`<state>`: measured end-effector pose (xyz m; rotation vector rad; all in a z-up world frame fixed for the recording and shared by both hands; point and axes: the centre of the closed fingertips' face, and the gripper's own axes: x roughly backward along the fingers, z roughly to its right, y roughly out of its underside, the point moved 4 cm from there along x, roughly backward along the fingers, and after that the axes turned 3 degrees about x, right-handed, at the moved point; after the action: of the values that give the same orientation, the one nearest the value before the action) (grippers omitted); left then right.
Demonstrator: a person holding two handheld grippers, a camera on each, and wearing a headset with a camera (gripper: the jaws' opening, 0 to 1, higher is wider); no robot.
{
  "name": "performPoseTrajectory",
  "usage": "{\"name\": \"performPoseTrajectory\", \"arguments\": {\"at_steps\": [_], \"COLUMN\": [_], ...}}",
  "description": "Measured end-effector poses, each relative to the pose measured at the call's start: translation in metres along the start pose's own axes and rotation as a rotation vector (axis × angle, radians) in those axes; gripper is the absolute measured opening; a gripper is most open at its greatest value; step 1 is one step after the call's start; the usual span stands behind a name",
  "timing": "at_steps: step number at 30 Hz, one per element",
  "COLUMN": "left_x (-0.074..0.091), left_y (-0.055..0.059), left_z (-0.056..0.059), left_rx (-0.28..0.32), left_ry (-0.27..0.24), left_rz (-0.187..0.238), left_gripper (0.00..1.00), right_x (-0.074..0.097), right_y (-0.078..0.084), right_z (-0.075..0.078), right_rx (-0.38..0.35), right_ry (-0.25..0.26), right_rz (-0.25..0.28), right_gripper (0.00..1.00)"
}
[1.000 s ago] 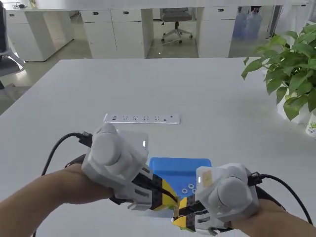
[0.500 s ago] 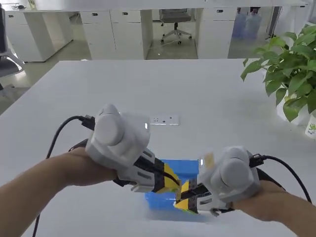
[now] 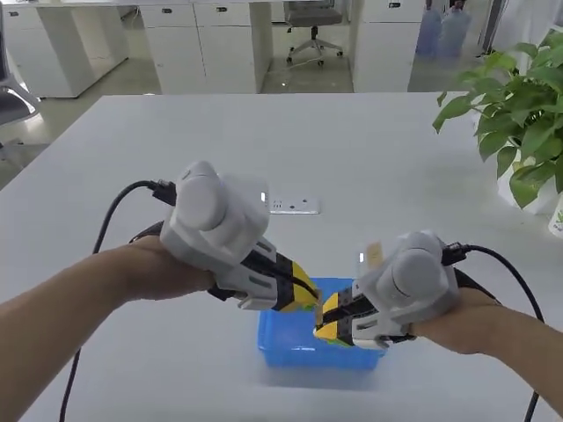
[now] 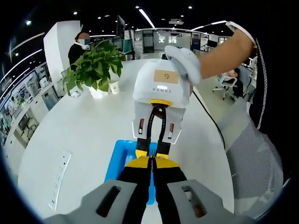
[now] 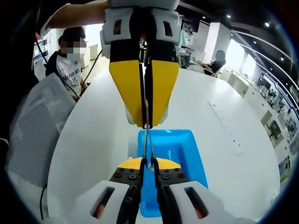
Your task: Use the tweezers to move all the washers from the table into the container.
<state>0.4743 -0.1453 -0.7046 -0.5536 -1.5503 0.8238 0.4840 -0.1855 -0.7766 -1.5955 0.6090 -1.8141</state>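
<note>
Closest in, the right gripper [image 5: 149, 163] has its yellow-tipped jaws clenched on the near end of the thin metal tweezers [image 5: 146, 140]. Directly at 12 o'clock from it, tip to tip, the left gripper [image 4: 150, 162] faces it with its own yellow jaws pinched together on the tweezers' far end, so the tool runs straight between the two. Both grippers hover just above the shallow blue plastic container [image 5: 180, 149], which sits on the white table [image 3: 369, 158] at 6 o'clock in the head view. Whether any washers lie inside it is too small to tell. Farther out, at 12 o'clock from the container, a white power strip [image 3: 295, 206] lies flat on the table, partly hidden behind the left gripper's housing. A leafy green potted plant [image 3: 515, 123] stands at the table's edge at 2 o'clock. Beyond the table, at 12 o'clock, a grey office chair [image 3: 310, 26] stands on the floor between white cabinets.
</note>
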Motion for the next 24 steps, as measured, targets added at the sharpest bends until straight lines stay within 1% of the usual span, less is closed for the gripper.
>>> {"name": "performPoseTrajectory", "arguments": {"at_steps": [9,14,24], "left_x": [-0.009,-0.016,-0.026], "left_y": [0.009,0.015,0.03], "left_z": [-0.015,-0.021,-0.026], "left_rx": [0.007,0.012,0.027], "left_ry": [-0.015,-0.019,-0.014], "left_rz": [-0.005,-0.014,-0.038], "left_gripper": [0.04,0.04,0.04], "right_x": [-0.011,-0.019,-0.034], "right_y": [0.01,0.017,0.028], "right_z": [0.012,0.018,0.019], "right_rx": [0.007,-0.012,-0.024], "right_ry": [-0.006,-0.015,-0.044], "right_rz": [-0.001,-0.001,-0.016], "right_gripper": [0.11,0.11,0.11]}}
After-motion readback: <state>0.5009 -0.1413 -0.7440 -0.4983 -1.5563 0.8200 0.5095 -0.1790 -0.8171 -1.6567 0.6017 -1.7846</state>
